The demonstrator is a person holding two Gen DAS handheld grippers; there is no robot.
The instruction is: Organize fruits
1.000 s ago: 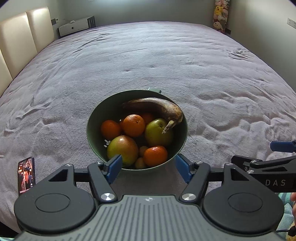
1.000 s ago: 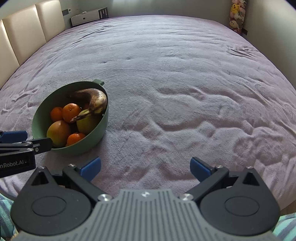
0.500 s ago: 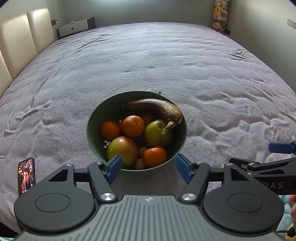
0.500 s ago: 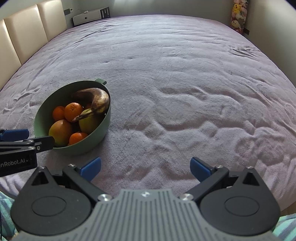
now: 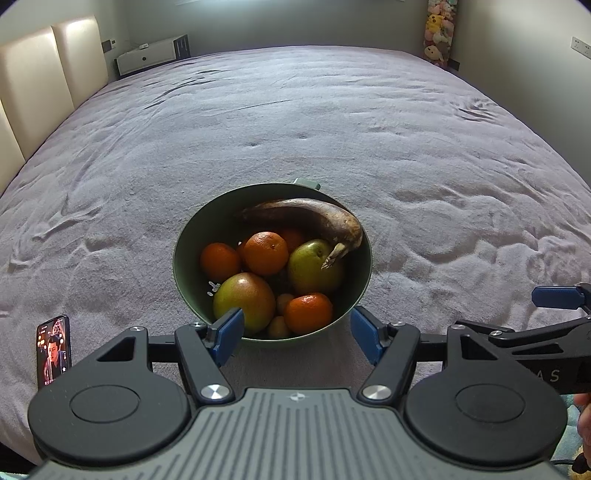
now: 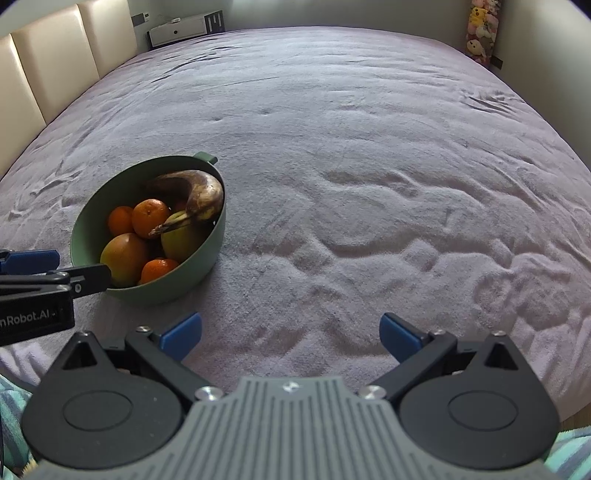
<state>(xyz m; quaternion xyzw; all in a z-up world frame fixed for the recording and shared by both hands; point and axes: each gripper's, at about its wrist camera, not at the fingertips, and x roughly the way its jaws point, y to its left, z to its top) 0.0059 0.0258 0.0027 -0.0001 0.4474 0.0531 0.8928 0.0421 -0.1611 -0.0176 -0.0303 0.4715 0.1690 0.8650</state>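
Observation:
A green bowl stands on the purple bedspread. It holds a brown overripe banana, several oranges such as the top one, a green apple and a larger red-green apple. My left gripper is open and empty, its blue fingertips at the bowl's near rim. My right gripper is open and empty over bare bedspread, to the right of the bowl.
A phone with a lit screen lies on the bedspread at the near left. A padded headboard is on the left, a white cabinet at the far left corner, plush toys at the far right.
The right gripper has drifted slightly towards the bowl, which sits a little more to the right in its view. The left gripper has barely moved. Both stay open.

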